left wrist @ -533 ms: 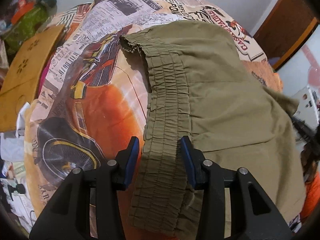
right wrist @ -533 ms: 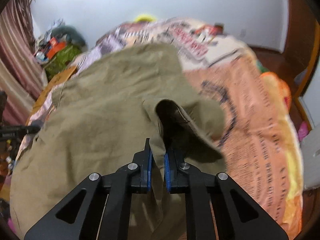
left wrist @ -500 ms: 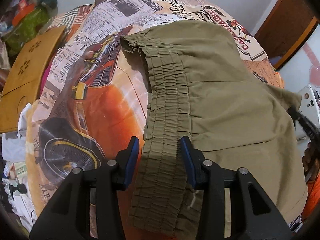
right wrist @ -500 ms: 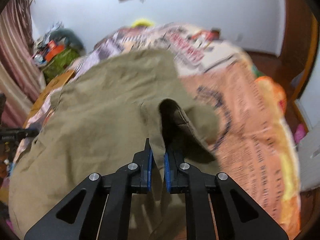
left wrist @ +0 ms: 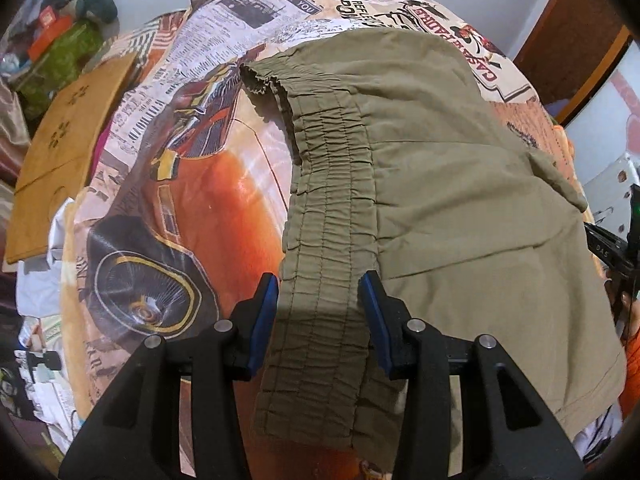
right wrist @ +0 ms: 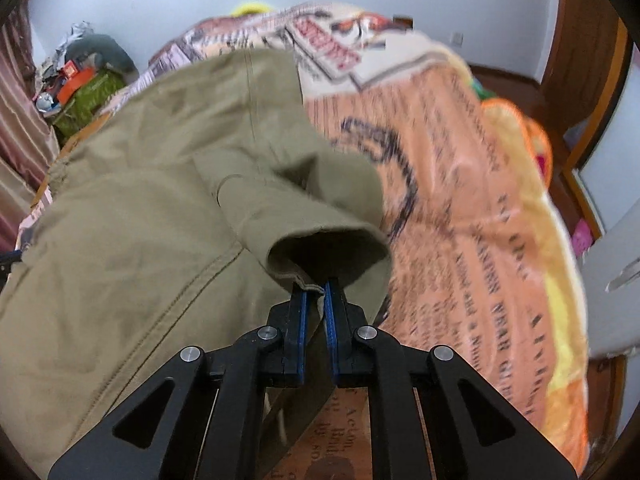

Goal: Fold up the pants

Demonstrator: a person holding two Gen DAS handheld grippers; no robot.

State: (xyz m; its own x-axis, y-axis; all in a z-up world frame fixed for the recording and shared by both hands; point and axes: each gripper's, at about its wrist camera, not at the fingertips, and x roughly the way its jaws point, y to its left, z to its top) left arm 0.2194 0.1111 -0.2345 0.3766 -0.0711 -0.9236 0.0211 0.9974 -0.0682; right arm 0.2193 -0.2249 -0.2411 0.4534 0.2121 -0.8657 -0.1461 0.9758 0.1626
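Olive pants (left wrist: 460, 200) lie spread on a bed with an orange printed cover (left wrist: 192, 208). Their gathered elastic waistband (left wrist: 332, 184) runs toward the camera and passes between the blue pads of my left gripper (left wrist: 322, 292). That gripper stands open astride the band, with cloth continuing under its right finger. In the right wrist view my right gripper (right wrist: 316, 292) is shut on the hem of a pant leg (right wrist: 332, 240). The leg is lifted off the rest of the pants (right wrist: 120, 220), its cuff gaping as a tube.
A wooden board (left wrist: 68, 152) leans at the bed's left side, with a pile of bags and clutter (left wrist: 60, 40) behind it. A brown wooden door (right wrist: 588, 40) stands at the far right. A white object (right wrist: 616, 264) sits by the bed's right edge.
My right gripper has pulled the pinched hem up and nearer the camera, so the leg now stands raised as a tube. The left gripper and the waistband have stayed put.
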